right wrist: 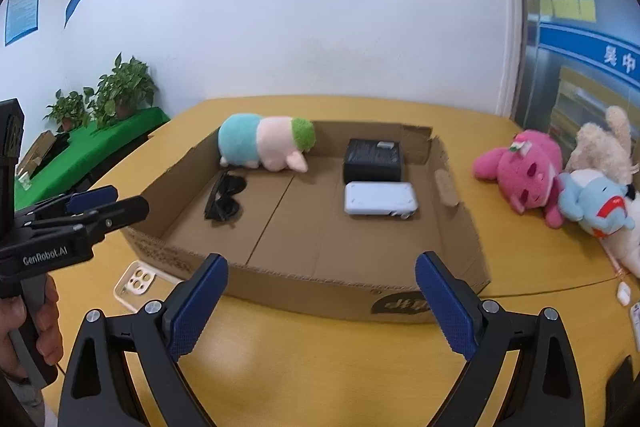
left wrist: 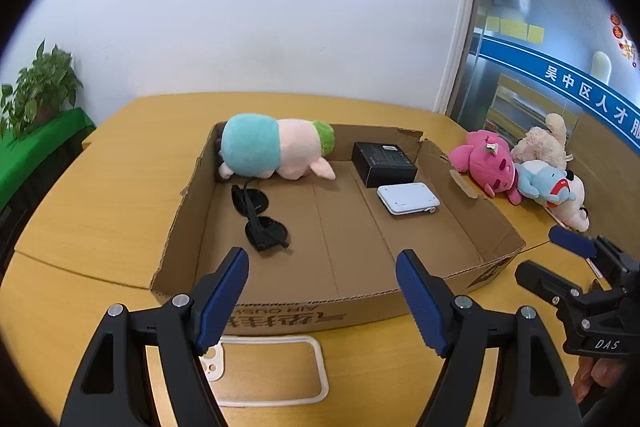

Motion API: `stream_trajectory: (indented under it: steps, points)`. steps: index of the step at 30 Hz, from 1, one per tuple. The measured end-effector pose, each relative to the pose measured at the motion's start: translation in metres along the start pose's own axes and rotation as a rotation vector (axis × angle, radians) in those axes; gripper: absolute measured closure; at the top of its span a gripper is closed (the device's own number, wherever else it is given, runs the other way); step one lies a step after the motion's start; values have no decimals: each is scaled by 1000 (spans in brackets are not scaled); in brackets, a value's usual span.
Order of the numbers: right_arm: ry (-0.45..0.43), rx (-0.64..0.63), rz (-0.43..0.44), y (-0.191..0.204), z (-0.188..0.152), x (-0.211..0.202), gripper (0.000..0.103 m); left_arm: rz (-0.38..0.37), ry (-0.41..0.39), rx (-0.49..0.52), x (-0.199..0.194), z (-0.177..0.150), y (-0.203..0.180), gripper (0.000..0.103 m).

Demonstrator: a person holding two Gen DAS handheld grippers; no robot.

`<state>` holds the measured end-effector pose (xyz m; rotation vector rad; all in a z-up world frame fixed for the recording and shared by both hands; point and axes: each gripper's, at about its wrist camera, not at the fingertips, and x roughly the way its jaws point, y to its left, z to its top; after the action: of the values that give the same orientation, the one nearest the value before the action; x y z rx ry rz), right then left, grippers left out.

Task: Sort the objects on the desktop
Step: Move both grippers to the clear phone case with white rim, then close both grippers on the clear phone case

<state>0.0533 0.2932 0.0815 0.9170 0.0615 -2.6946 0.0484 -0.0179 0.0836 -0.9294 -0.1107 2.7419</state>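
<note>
Blue-padded left gripper [left wrist: 322, 301] wide open, empty, right gripper [right wrist: 320, 301] likewise

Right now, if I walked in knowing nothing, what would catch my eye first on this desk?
Probably the shallow brown cardboard box in the middle of the yellow wooden table, with a teal, pink and green plush toy lying at its far end. Next, the bright pink plush toy heaped with paler ones on the table right of the box. Nearest, two open blue-padded grippers, left and right, hold nothing.

Sunglasses [left wrist: 262, 221], plush pig [left wrist: 276, 151], two boxes inside cardboard tray [left wrist: 472, 227].
</note>
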Motion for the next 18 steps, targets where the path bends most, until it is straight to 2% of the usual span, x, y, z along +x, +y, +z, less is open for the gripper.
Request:
stream_trajectory:
  steps: [3,6,9,14,16,17,18]
  points:
    - [64,-9,86,14,-12,14,7,0,27,-18,0,-9,19,27]
    - [161,-13,247,38,-27,42,7,3,88,-40,3,-25,45,27]
    - [263,16,338,59,-44,75,10,5,149,-69,8,-40,71,27]
    - [355,37,339,83,-62,122,24,22,230,-131,23,-63,111,27]
    - [371,25,311,90,-66,133,28,31,262,-137,32,-70,122,29]
    - [350,1,292,95,-66,134,30,36,277,-138,36,-74,125,29]
    - [354,-12,284,99,-66,136,33,42,297,-142,42,-78,128,33]
